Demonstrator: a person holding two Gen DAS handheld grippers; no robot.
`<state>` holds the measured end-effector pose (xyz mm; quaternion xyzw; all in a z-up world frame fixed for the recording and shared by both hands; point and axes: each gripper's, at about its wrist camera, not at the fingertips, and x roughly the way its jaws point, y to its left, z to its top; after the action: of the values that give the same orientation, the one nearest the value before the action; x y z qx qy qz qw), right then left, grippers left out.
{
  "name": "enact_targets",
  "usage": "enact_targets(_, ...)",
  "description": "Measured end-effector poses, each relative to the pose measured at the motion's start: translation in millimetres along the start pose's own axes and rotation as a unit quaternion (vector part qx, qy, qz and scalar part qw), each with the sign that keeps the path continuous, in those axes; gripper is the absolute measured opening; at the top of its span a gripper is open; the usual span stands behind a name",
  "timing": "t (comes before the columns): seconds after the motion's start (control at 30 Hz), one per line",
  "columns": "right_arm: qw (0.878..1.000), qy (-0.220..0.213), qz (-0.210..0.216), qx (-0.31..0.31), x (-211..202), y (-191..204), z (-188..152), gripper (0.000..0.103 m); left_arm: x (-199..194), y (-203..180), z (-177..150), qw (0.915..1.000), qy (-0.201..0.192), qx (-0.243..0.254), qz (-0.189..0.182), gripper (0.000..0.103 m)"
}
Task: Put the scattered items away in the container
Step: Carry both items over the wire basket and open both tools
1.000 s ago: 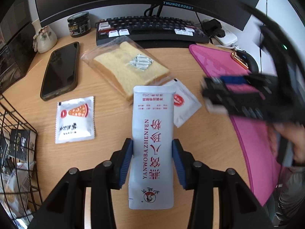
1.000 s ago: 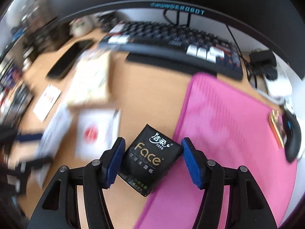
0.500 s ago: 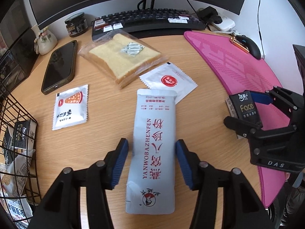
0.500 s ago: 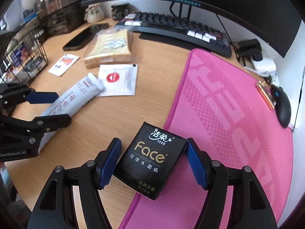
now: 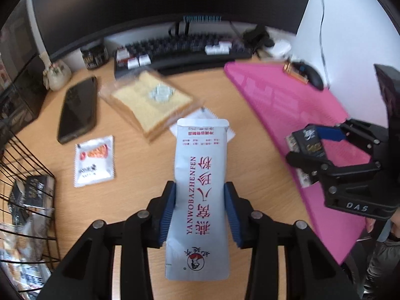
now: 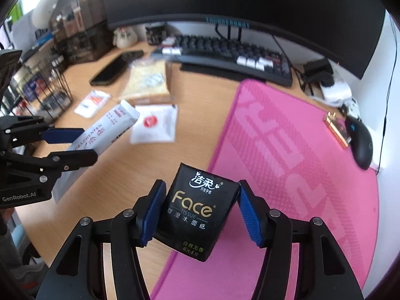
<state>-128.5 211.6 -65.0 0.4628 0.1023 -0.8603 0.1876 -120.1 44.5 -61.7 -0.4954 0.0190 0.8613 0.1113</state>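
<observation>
My left gripper (image 5: 200,207) is shut on a long silver YANWOBAZHENFEN sachet (image 5: 200,175) and holds it raised over the wooden desk; it also shows in the right wrist view (image 6: 105,130). My right gripper (image 6: 200,210) is shut on a black Face tissue pack (image 6: 197,210), held above the edge of the pink mat (image 6: 295,165); the pack also shows in the left wrist view (image 5: 308,141). The black wire basket (image 5: 22,200) stands at the left with packets inside. A bagged bread slice (image 5: 152,100), a small pizza-print sachet (image 5: 93,161) and a white red-dot sachet (image 6: 155,123) lie on the desk.
A black phone (image 5: 78,108) lies left of the bread. A keyboard (image 5: 182,52), a dark jar (image 5: 95,56) and a small figurine (image 5: 56,73) stand under the monitor. A mouse (image 6: 361,142) and a gold clip (image 6: 337,130) sit at the mat's right.
Both sets of jaws have closed onto their items and lifted them off the desk. The silver sachet is now raised above the white red-dot sachet.
</observation>
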Motion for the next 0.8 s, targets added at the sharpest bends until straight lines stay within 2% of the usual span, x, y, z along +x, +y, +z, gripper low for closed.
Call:
enact_targets(0.1, 0.999, -0.024, 0.022, -0.019, -19.3, 20.5, 20.2, 0.058, -35.2, 10.1, 4.0, 0.9995, -0.03, -0.005, 0.012, 0.043)
enact_targets(0.2, 0.996, -0.045, 0.055, -0.051, -36.6, 57.1, 45.3, 0.058, -74.5, 36.3, 0.9, 0.9975, -0.058, -0.024, 0.031, 0.043)
enact_targets(0.3, 0.987, -0.065, 0.107, -0.098, -56.2, 114.5, 77.3, 0.056, -116.0, 77.0, -10.1, 0.9925, -0.085, -0.056, 0.067, 0.043)
enact_targets(0.43, 0.973, -0.077, 0.156, -0.152, -65.5, 196.1, 109.1, 0.051, -159.8, 144.0, -33.1, 0.9802, -0.105, -0.119, 0.119, 0.043)
enact_targets(0.5, 0.966, -0.071, 0.179, -0.175, -58.6, 240.8, 125.6, 0.049, -172.0, 177.4, -49.5, 0.9729, -0.104, -0.151, 0.141, 0.043)
enact_targets(0.6, 0.958, -0.053, 0.194, -0.202, -40.0, 287.4, 138.4, 0.046, -174.4, 217.5, -75.5, 0.9662, -0.086, -0.19, 0.153, 0.043)
enact_targets(0.8, 0.965, -0.035, 0.179, -0.191, -13.9, 299.8, 142.4, 0.046, -167.2, 252.5, -101.8, 0.9614, -0.07, -0.219, 0.151, 0.043)
